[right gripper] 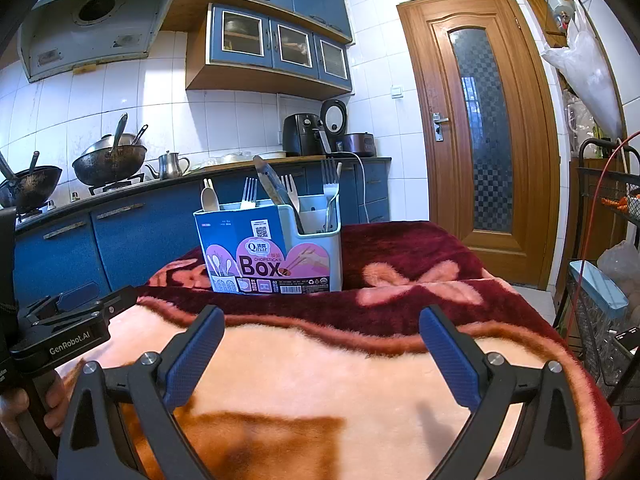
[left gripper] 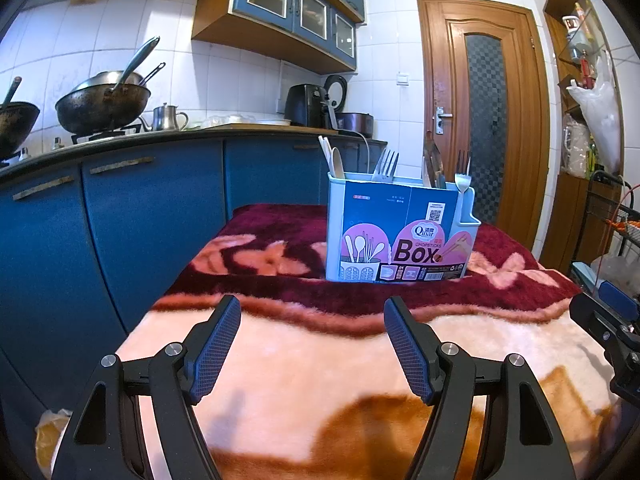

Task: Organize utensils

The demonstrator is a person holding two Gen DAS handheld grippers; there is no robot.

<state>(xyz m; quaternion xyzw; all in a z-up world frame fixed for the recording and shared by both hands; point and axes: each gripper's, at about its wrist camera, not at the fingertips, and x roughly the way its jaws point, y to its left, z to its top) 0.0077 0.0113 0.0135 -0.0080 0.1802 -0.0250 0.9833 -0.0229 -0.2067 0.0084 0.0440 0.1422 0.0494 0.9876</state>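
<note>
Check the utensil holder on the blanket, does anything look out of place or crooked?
Mostly tidy. The utensil holder stands upright on the blanket, forks and spoons upright inside. One oddity: the dark, worn utensil leans diagonally across the compartments. Both claws, left and right, are open and empty.

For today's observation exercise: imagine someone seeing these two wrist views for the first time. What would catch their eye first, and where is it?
First, the pale blue utensil box with its bold "Box" label, standing on the plush red-and-pink blanket straight ahead, with forks and a spoon upright inside. Next, the left gripper and right gripper, both open and empty above the blanket. Behind, on the left, blackened woks sit on the stove.
</note>
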